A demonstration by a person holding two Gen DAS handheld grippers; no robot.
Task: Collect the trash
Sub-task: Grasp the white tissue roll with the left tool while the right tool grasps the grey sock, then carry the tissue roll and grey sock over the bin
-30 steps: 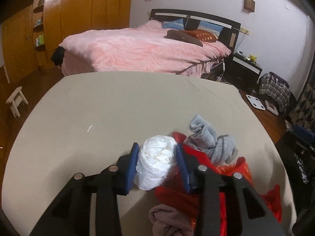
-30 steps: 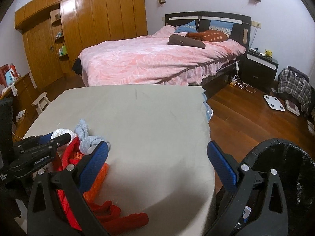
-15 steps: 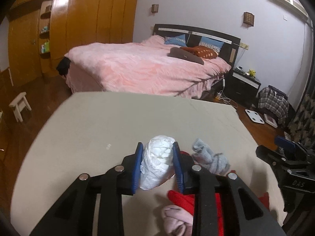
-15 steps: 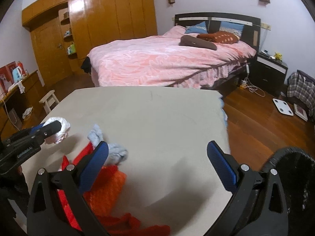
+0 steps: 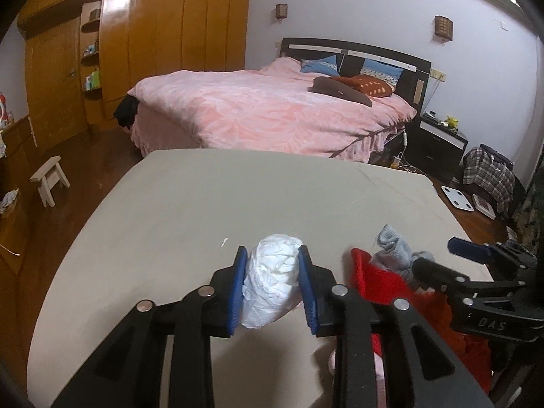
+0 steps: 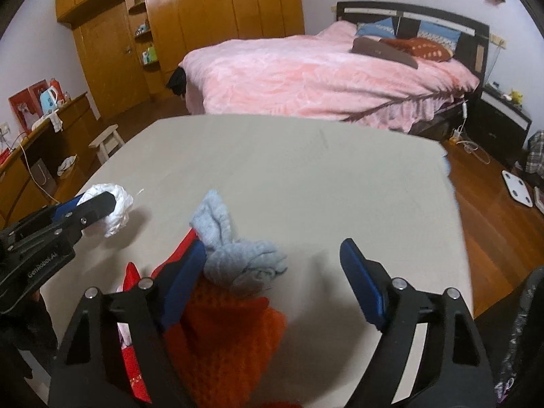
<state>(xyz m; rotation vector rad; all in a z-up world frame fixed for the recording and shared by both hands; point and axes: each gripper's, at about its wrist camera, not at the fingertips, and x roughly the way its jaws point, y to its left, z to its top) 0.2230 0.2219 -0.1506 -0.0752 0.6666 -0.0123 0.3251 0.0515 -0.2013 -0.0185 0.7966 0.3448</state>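
Over the table point(image 5: 272, 197), left gripper point(image 5: 272, 285) clamps the white paper wad point(image 5: 270, 285); right gripper point(image 6: 272, 272) is closing around the grey sock point(image 6: 238, 258), pads not pressing yet. Next: bin point(image 6: 530, 323) at 4 o'clock

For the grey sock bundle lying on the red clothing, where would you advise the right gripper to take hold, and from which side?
Grip the grey sock bundle across its thick knotted middle, coming down from above. The loose end sticking up looks too floppy to lift it cleanly. The right gripper, jaws closing, already straddles it, not yet pinching; keep the left-side finger off the red clothing.
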